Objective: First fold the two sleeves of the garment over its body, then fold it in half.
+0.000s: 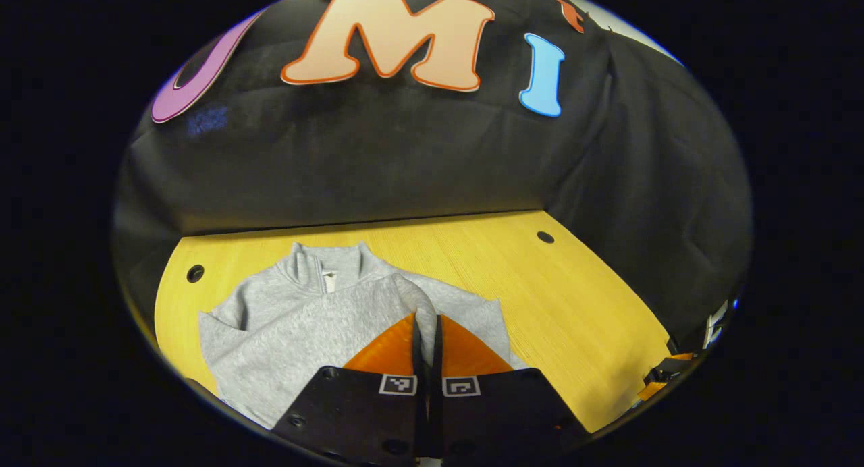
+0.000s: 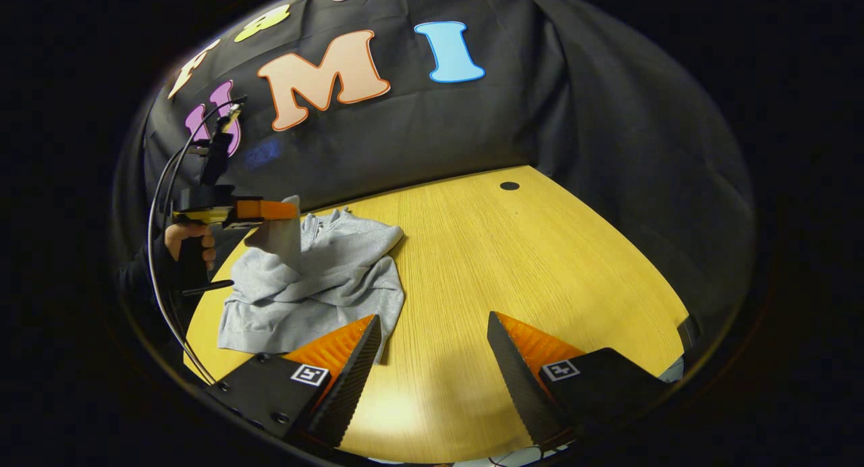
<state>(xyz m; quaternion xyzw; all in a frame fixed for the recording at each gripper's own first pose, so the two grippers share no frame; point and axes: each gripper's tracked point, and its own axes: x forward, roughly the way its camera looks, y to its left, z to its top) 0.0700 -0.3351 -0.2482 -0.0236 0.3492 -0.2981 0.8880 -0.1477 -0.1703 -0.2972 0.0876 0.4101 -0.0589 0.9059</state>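
The left gripper (image 1: 426,332) is pinched tight on a sleeve (image 1: 412,295), lifting it over the grey zip-neck sweatshirt (image 1: 297,325) on the yellow table (image 1: 574,305). The right gripper (image 2: 432,349) hangs wide open, empty. Sleeve-folding looks underway; halving remains.

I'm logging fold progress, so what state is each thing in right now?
Grey garment: crumpled on the table, one sleeve lifted over its body, not yet halved.
Sleeve: pinched and raised.
Left gripper: shut on the sleeve.
Right gripper: open, holding nothing, above the table.
Table: bare wood beside the garment.
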